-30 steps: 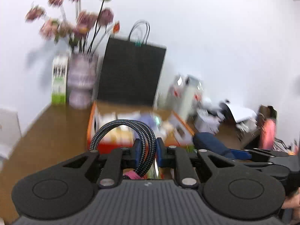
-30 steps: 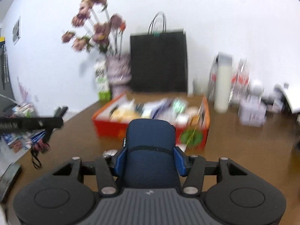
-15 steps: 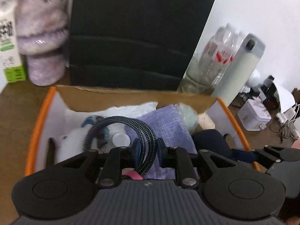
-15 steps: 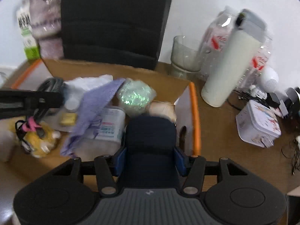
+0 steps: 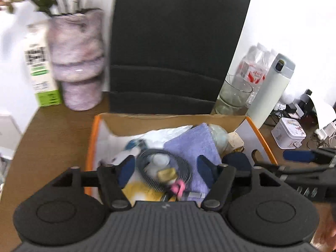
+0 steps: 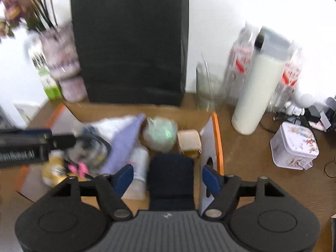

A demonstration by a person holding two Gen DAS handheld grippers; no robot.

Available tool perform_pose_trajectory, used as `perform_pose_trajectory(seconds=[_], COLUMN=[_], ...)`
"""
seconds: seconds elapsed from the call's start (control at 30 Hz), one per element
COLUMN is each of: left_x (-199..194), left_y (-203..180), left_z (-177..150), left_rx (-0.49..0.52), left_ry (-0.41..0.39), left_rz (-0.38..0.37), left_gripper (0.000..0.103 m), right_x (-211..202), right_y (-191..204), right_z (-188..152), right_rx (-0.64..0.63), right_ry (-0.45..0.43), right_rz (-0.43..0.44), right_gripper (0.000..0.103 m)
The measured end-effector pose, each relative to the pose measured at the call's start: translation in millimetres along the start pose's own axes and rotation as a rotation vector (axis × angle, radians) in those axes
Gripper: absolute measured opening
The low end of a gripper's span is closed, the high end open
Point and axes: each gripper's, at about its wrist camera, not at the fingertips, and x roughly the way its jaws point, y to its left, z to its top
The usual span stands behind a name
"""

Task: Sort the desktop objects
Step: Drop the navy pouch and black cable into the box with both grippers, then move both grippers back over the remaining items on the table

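Note:
An orange-edged cardboard box [image 5: 92, 138] holds several items, among them a purple cloth [image 5: 195, 149]. My left gripper [image 5: 166, 168] is open above the box. The coiled braided cable [image 5: 147, 174] with a pink tie lies loose in the box below it. My right gripper [image 6: 168, 176] is open at the box's right side [image 6: 217, 138]. The dark blue pouch [image 6: 171, 176] sits between its fingers, apart from the pads, resting in the box. The pouch also shows in the left wrist view [image 5: 236, 161].
A black paper bag [image 5: 174, 48] stands behind the box. A purple vase [image 5: 77, 63] and a green-white carton [image 5: 40, 69] are at the back left. A glass [image 5: 233, 94], a white flask [image 5: 271, 90], bottles and a small tin [image 6: 294, 147] stand to the right.
Both grippers have opened over the box. The cable has dropped out of the left gripper into the box, and the right gripper has let go of the blue pouch.

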Motion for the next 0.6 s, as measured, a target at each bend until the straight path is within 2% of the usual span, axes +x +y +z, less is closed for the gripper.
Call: perform_pose_trajectory(seconds=[0.03, 0.07, 0.1, 0.2, 0.27, 0.4, 0.5, 0.6], left_x=[-13.4, -31.6, -47.0, -84.6, -104.5, -134.8, -145.5, -150.2], left_y=[3.4, 7.6, 10.3, 14.1, 14.4, 11.9, 7.9, 7.3], left_z=[-12.4, -34.1, -55.9, -123.4, -165.2, -230.0, -263.3, -286.9], left_rx=[-0.018, -0.057, -0.073, -0.084, -0.09, -0.051, -0.018, -0.029], left_ry=[-0.023, -0.055, -0.086, -0.153, -0.181, -0.229, -0.252, -0.249], left_rz=[0.021, 0.047, 0.041, -0.009, -0.011, -0.003, 0.06, 0.077], left_gripper=[0.081, 0.081, 0.082, 0.093, 0.097, 0.103, 0.103, 0.103], right_x=[-8.3, -18.2, -28.7, -60.5, -73.3, -95.3, -101.1, -106.1], right_y=[1.5, 4.7, 6.9, 14.1, 18.4, 32.8, 35.3, 39.1], right_z=[-2.4, -7.9, -18.3, -73.7, -109.5, -184.9, -228.6, -263.8], right_rx=[0.001, -0.008, -0.018, -0.013, 0.003, 0.01, 0.032, 0.029], right_ry=[-0.024, -0.055, -0.098, -0.253, -0.311, -0.334, -0.293, -0.247], right_rz=[0.004, 0.008, 0.012, 0.033, 0.033, 0.062, 0.088, 0.119], right_gripper=[0.076, 0.078, 0.078, 0.078, 0.078, 0.083, 0.084, 0.084])
